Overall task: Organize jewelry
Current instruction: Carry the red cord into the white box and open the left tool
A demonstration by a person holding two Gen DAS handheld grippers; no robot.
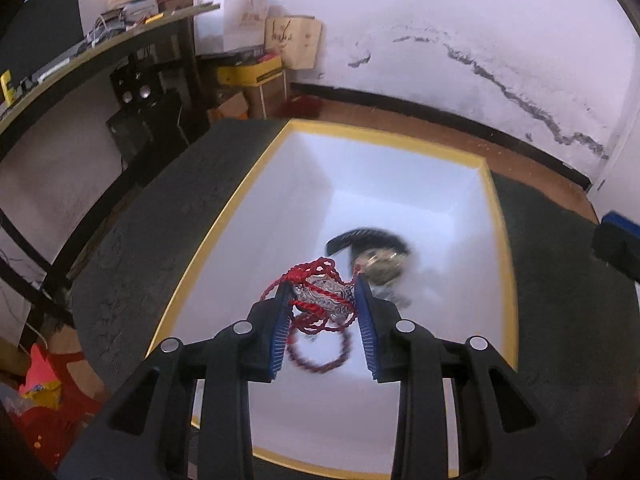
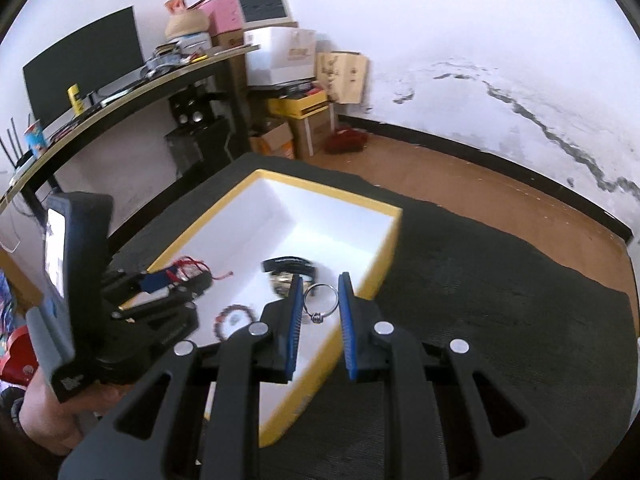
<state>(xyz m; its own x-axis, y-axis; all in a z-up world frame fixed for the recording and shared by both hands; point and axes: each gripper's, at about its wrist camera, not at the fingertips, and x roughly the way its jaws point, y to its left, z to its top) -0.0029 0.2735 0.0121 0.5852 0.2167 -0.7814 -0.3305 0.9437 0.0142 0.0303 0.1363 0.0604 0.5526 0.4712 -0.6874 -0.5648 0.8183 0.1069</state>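
Between my left gripper's (image 1: 322,290) fingers, pinched tight, hangs a red-corded pendant (image 1: 323,295) over the yellow-rimmed box (image 1: 224,216), ready for dropping. My right gripper (image 2: 319,300) clasps a silver ring (image 2: 320,301) above the box edge.

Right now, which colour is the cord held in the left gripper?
Red: a twisted red cord around a silver pendant, clearest in the left wrist view.
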